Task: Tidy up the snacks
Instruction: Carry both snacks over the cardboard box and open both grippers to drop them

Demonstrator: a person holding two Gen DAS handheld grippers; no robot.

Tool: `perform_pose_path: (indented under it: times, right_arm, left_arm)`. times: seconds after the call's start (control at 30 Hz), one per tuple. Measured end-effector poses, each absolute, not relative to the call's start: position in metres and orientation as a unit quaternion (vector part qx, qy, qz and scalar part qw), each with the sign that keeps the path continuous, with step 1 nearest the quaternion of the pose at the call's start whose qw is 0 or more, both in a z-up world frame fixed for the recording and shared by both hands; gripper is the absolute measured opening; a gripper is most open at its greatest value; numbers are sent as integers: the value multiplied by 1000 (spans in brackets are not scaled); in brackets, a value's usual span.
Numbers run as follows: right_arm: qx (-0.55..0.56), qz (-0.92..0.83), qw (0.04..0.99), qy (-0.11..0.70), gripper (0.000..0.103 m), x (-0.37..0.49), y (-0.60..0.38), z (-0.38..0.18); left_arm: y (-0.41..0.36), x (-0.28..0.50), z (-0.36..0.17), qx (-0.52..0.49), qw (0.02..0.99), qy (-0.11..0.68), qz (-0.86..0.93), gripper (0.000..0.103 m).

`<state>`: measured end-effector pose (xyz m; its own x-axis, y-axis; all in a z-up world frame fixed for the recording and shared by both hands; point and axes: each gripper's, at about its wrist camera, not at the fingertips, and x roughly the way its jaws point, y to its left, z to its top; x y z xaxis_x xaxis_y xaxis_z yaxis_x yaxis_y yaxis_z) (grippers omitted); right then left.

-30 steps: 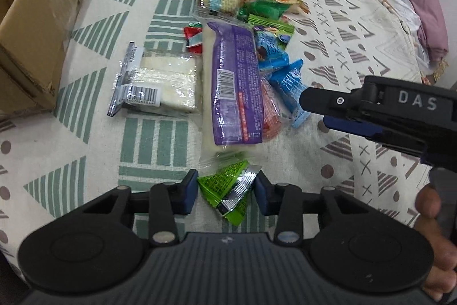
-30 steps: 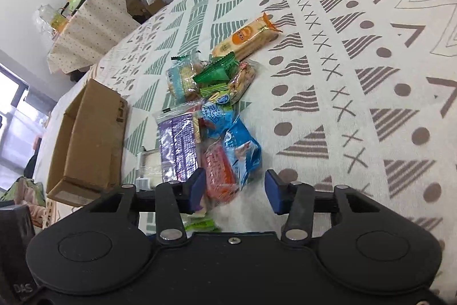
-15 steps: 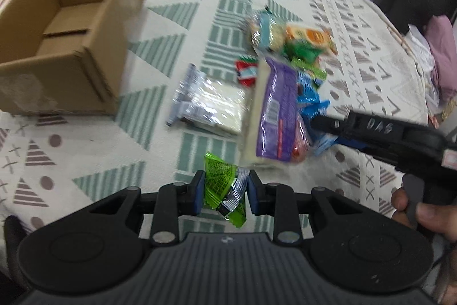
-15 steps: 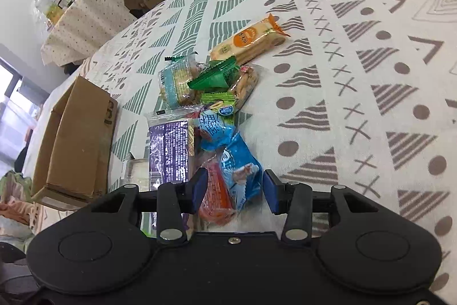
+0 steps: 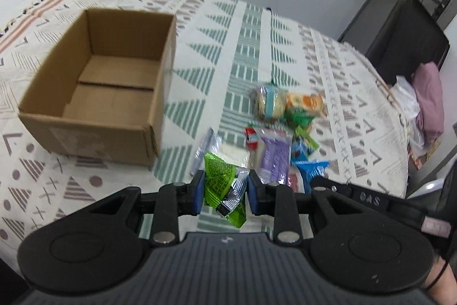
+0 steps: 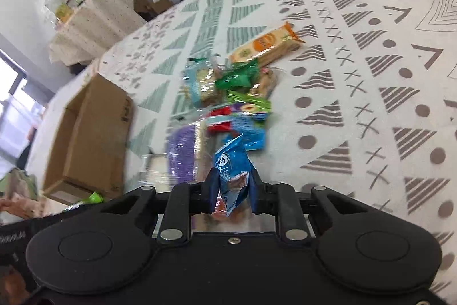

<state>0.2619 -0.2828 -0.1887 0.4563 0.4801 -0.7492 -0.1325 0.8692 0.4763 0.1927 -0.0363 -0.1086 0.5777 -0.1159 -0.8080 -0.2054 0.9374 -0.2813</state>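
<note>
- My left gripper (image 5: pixel 225 192) is clamped on a green snack packet (image 5: pixel 224 187), held clear above the patterned cloth (image 5: pixel 251 47); its silver crimped end hangs toward the camera.
- My right gripper (image 6: pixel 232 190) has just closed its jaws on a blue snack packet (image 6: pixel 232 170), which stands with its long axis roughly upright, pointed top away from me.
- Only the left view looks into the cardboard box (image 5: pixel 100 93) (open top, bare floor); the right view gives just its outer side wall.
- The snack pile (image 6: pixel 237 93) lies right of the box, with a strip of bare cloth between them.
- The orange cracker pack (image 6: pixel 265 46) lies farthest back, long axis slanting up to the right.
</note>
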Motion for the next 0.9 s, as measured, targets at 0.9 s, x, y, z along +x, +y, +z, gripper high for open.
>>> perform_pose_path:
  times: [0.9]
  right_arm:
    - [156, 223, 871, 409, 21, 229, -174, -89]
  left_arm:
    - [86, 179, -71, -257, 890, 370, 67, 29]
